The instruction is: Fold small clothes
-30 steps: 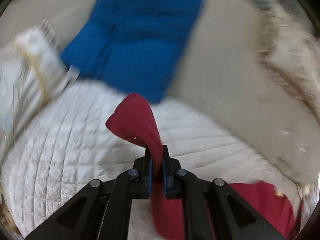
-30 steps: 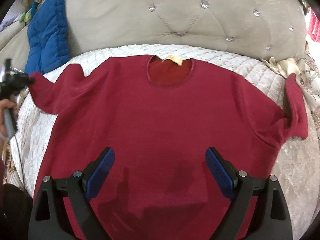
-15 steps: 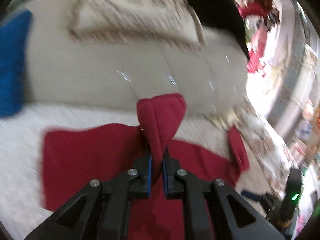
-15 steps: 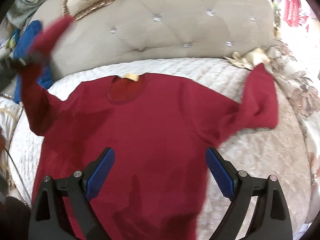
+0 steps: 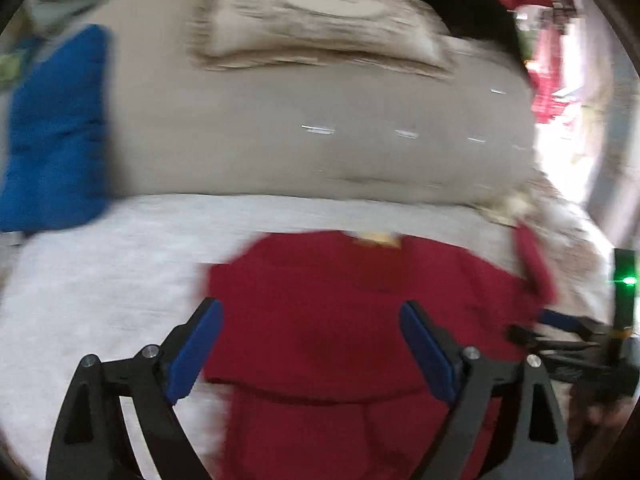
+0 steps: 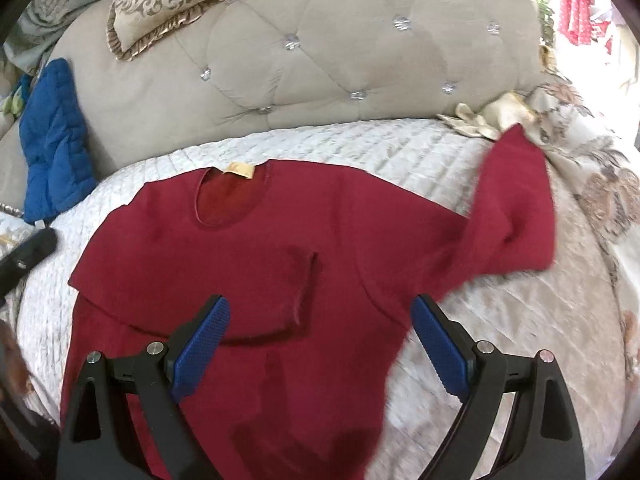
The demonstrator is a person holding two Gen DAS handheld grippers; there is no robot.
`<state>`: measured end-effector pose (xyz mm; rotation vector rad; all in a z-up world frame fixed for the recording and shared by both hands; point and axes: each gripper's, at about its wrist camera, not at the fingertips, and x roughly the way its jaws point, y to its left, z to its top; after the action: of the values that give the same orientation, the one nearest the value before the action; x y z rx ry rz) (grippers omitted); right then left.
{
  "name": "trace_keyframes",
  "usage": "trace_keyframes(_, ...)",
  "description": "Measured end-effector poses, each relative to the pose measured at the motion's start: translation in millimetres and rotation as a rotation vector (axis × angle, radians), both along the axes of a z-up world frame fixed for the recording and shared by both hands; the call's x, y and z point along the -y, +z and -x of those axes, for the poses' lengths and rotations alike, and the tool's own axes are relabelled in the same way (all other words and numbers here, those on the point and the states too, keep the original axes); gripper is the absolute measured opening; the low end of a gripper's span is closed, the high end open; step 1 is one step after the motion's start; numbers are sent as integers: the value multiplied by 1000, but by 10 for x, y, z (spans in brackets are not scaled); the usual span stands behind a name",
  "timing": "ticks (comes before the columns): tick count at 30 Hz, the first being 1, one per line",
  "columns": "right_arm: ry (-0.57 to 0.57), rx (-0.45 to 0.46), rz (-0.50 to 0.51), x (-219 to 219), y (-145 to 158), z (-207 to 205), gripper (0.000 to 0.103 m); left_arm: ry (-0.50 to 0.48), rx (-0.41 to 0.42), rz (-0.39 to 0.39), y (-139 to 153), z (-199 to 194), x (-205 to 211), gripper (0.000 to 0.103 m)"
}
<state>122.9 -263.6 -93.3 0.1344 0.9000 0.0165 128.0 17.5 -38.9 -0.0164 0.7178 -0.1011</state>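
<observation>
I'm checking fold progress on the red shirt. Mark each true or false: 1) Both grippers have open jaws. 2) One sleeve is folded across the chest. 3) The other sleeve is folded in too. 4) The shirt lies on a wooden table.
1) True: the left gripper and right gripper hold nothing.
2) True: one sleeve lies over the red shirt.
3) False: the other sleeve sticks out sideways.
4) False: it lies on a white quilt.

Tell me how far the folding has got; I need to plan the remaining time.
Done: the red shirt's one sleeve lies folded across its chest. In hand: nothing; left gripper and right gripper are both open and empty. Left: the other sleeve is spread out, the body unfolded.
</observation>
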Motion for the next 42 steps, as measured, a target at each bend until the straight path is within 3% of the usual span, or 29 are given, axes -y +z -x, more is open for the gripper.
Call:
trace_keyframes(3,43,-15,44,-176,-114,-203,73,139,-47,6,-214,-133,-366,92)
trace_keyframes(4,53,-37,77,-239,-202,-301,63,173,-74,23,-294,-181,-469,92)
trace_keyframes(5,68,-56,92,-281,-275,-370,35,192,-93,43,-361,-228,-527,92)
trace_keyframes(6,94,-78,94,-319,-352,-434,14,212,-116,61,-425,-270,-595,92)
trace_keyframes(7,120,-101,80,-339,-425,-484,0,231,-135,72,-465,-300,-658,92)
trace_keyframes(11,136,1,73,-280,-196,-395,0,270,-126,88,-477,-326,-714,92)
trace_keyframes(15,34,121,126,-44,109,-332,0,241,-138,55,-540,-373,-607,92)
trace_keyframes(21,-36,-48,176,164,-233,-550,0,214,-215,-64,-784,-536,-405,92)
trace_keyframes(23,-84,-30,180,252,-187,-429,4,223,-215,-51,-802,-548,-427,92)
trace_keyframes(25,-87,34,120,260,-51,-322,11,233,-208,-37,-791,-565,-451,92)
trace_keyframes(27,-11,55,58,132,16,-299,11,239,-204,-48,-795,-594,-450,92)
trace_keyframes(30,115,-10,16,-161,-134,-428,11,240,-211,-58,-843,-622,-446,92)
trace_keyframes(34,144,-68,75,-430,-530,-648,11,245,-223,-54,-886,-679,-471,92)
trace_keyframes(36,132,-15,101,-470,-531,-683,11,250,-225,-46,-894,-693,-486,92)
trace_keyframes(42,126,-29,77,-455,-323,-572,11,248,-223,-52,-876,-679,-483,92)
